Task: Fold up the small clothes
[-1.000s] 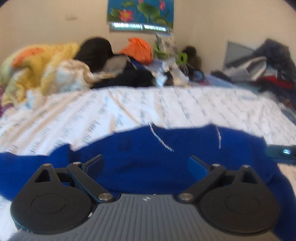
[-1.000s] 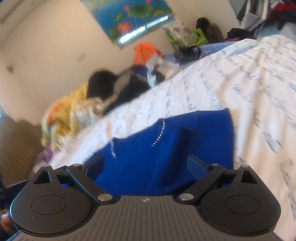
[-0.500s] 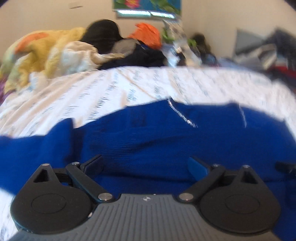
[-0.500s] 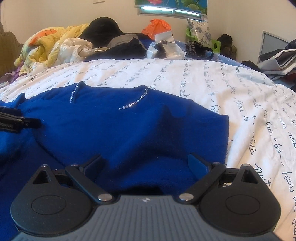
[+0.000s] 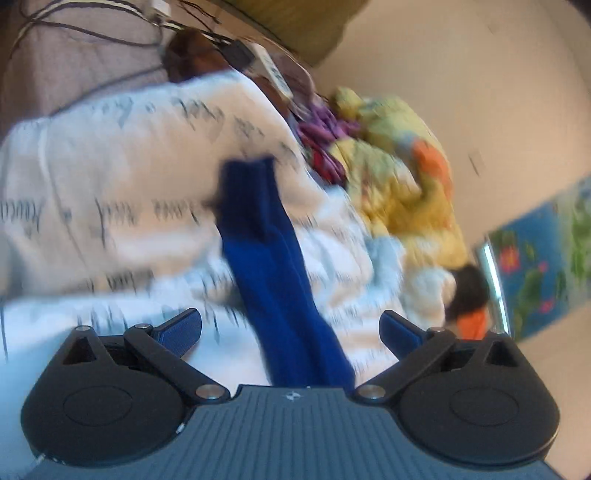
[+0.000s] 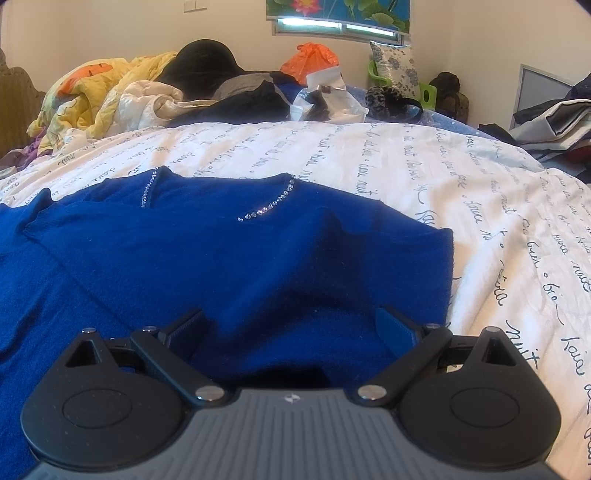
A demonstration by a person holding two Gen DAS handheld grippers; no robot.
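A blue knit sweater (image 6: 236, 258) with a sparkly neckline lies flat on the white bed sheet (image 6: 461, 173), its right side folded in. My right gripper (image 6: 290, 328) is open, low over the sweater's lower part, with nothing between its fingers. In the left wrist view, which is tilted and blurred, the sweater's long blue sleeve (image 5: 269, 266) stretches away across the sheet (image 5: 110, 177). My left gripper (image 5: 290, 330) is open, and the sleeve runs between its spread fingers without being gripped.
A yellow quilt (image 6: 92, 96), a black garment (image 6: 207, 70), an orange bag (image 6: 310, 61) and other clutter are piled along the far side of the bed. More clothes (image 6: 557, 118) lie at the right. Cables (image 5: 92, 33) hang at the left wrist view's top left.
My left gripper has swung sharply left and rolled, from facing the sweater's body to looking along its sleeve. My right gripper has barely moved over the sweater.
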